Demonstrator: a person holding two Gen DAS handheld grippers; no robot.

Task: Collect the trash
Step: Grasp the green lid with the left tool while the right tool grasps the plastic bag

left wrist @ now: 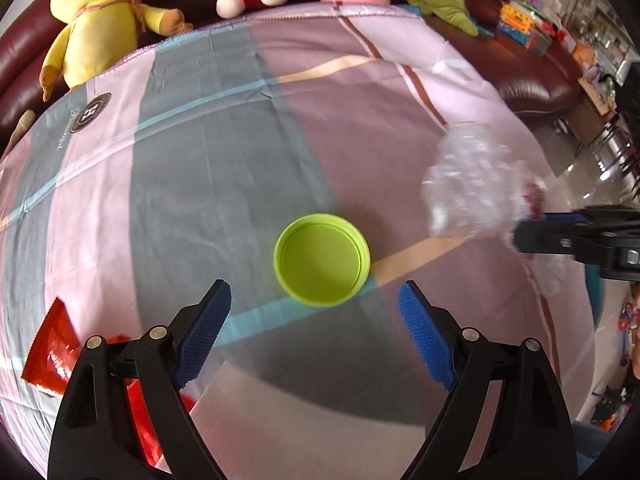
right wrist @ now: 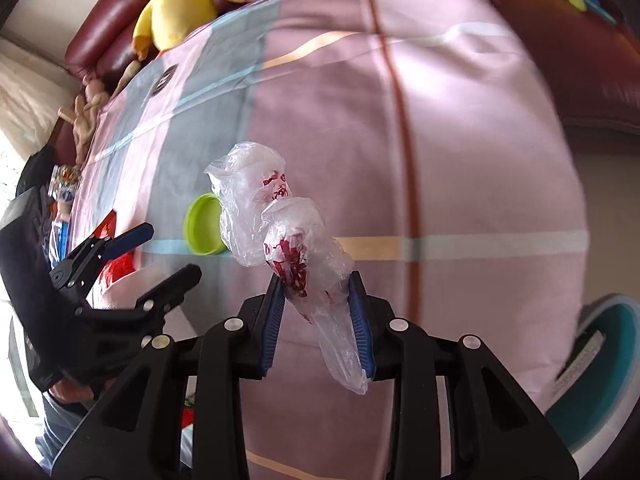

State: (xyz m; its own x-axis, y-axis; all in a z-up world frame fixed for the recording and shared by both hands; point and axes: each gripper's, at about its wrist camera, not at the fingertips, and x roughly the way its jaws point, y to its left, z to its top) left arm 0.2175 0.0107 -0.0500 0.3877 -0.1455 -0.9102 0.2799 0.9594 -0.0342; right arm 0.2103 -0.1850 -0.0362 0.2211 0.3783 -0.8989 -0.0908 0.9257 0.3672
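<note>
A crumpled clear plastic bag (right wrist: 288,240) with red print is pinched between two blue pads, lifted above the cloth. A lime-green lid (left wrist: 322,259) lies open side up on the cloth. A red wrapper (left wrist: 50,350) lies flat at the left edge.

The left gripper (left wrist: 314,330) holds its fingers spread wide, pointing toward 12 o'clock. The right gripper (right wrist: 318,320) has its fingers clamped, entering the left view at 3 o'clock.

Plastic bag (left wrist: 472,184) motion-blurred in left wrist view. Red wrapper (left wrist: 50,354) partly hidden behind left gripper (left wrist: 314,324). Yellow plush (left wrist: 100,12) head cut off at far edge.
</note>
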